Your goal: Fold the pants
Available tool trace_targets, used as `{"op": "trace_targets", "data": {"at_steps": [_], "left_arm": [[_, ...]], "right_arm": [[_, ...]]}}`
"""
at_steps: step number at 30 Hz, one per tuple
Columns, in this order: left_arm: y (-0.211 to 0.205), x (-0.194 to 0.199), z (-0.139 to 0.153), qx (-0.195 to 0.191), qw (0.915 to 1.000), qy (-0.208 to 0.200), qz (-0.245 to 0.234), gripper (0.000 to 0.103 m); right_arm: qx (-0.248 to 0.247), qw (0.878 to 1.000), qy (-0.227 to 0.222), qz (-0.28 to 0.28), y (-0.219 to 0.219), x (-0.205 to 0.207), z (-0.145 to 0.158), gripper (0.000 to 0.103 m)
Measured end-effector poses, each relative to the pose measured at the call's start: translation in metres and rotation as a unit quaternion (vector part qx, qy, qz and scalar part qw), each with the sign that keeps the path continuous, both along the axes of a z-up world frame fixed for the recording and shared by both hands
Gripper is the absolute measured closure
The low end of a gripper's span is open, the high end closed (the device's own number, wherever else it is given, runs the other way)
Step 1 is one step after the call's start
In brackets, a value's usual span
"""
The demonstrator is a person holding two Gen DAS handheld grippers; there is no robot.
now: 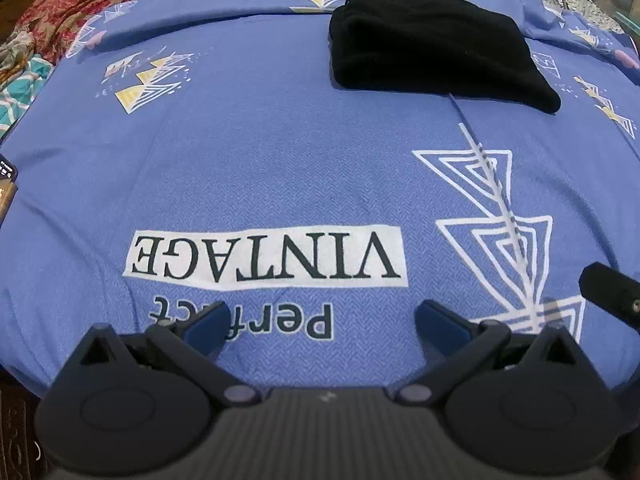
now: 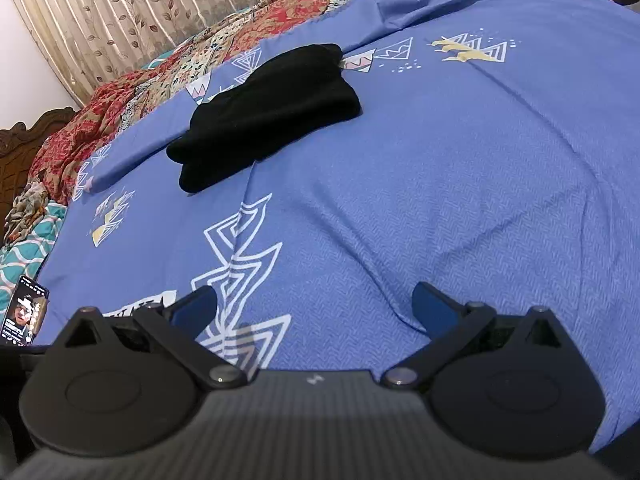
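The black pants [image 1: 432,48] lie folded into a compact stack on the blue patterned bedsheet [image 1: 280,152], far from me at the upper right. In the right wrist view the folded pants [image 2: 268,112] lie ahead and to the left. My left gripper [image 1: 320,324] is open and empty, hovering over the sheet near the "VINTAGE" print [image 1: 264,258]. My right gripper [image 2: 316,308] is open and empty above the sheet. Part of the right gripper [image 1: 612,292] shows at the right edge of the left wrist view.
A red floral blanket [image 2: 120,108] and other bedding are bunched along the far left side of the bed. A phone [image 2: 24,312] with a lit screen lies at the sheet's left edge. Curtains [image 2: 120,8] hang behind, beside a wooden headboard [image 2: 24,136].
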State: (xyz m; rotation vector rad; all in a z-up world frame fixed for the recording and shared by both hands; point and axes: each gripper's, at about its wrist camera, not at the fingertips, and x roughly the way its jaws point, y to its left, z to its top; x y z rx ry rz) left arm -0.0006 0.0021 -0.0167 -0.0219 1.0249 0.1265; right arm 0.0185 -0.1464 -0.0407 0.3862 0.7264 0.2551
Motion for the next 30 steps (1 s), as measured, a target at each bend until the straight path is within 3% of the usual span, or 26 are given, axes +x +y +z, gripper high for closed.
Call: {"op": "trace_targets", "data": {"at_steps": [7,15,21,26,30], "left_arm": [[-0.003,-0.001,0.002,0.005,1.0000,0.002,0.006,0.000],[-0.001,-0.002,0.009,0.010,0.9997,0.022,0.002,0.000],[-0.002,-0.014,0.030,0.058,0.9979,-0.024,0.018,0.000],[0.004,-0.021,0.048,0.083,0.9939,-0.057,0.045,0.000],[0.007,-0.023,0.063,0.109,0.9883,-0.088,0.060,0.000]], "right_arm": [[0.010,1.000,0.004,0.001,-0.003,0.000,0.001,0.000],[0.012,0.999,0.048,0.012,-0.003,0.000,0.014,0.000],[0.019,0.997,0.059,0.035,-0.001,-0.005,0.029,0.000],[-0.019,0.999,0.015,0.031,0.006,-0.015,0.049,0.000],[-0.010,1.000,-0.002,0.026,0.005,-0.017,0.060,0.000]]}}
